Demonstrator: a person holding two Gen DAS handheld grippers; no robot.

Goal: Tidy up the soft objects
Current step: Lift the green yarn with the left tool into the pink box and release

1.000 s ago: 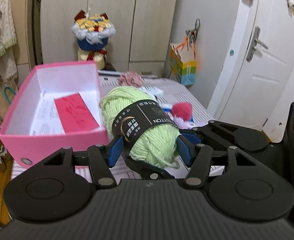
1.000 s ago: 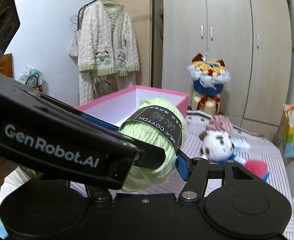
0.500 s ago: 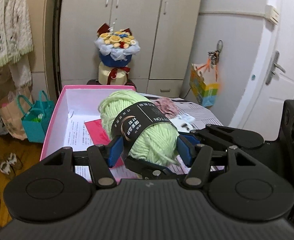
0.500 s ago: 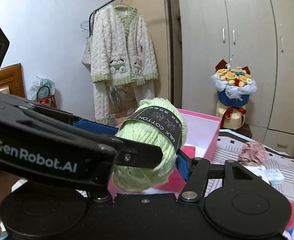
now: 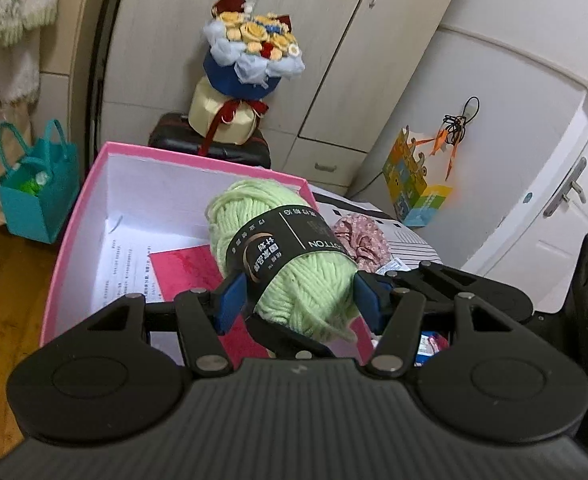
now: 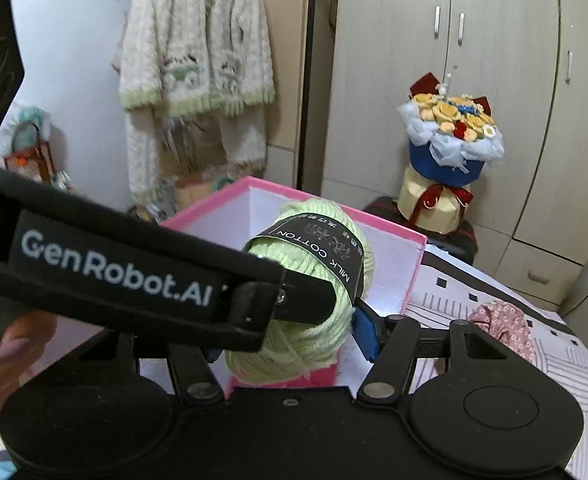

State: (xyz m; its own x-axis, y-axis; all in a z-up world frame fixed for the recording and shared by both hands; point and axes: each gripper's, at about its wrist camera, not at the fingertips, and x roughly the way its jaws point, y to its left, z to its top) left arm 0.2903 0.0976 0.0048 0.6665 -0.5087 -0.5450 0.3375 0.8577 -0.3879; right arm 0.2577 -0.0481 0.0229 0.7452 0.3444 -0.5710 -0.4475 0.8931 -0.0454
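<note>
A beige wardrobe (image 6: 474, 92) with tall doors and slim metal handles fills the back wall, with drawers low down. Before it a flower bouquet (image 5: 250, 52) in blue wrap stands on a dark suitcase (image 5: 214, 148). A cream knitted cardigan (image 6: 198, 52) hangs against the white wall. A white door (image 5: 566, 224) with a lever handle is at the right, and a colourful paper bag (image 5: 412, 188) hangs near it. A teal bag (image 5: 34, 196) sits on the wooden floor (image 5: 2, 280). The worktop (image 6: 550, 344) wears a striped cloth.
</note>
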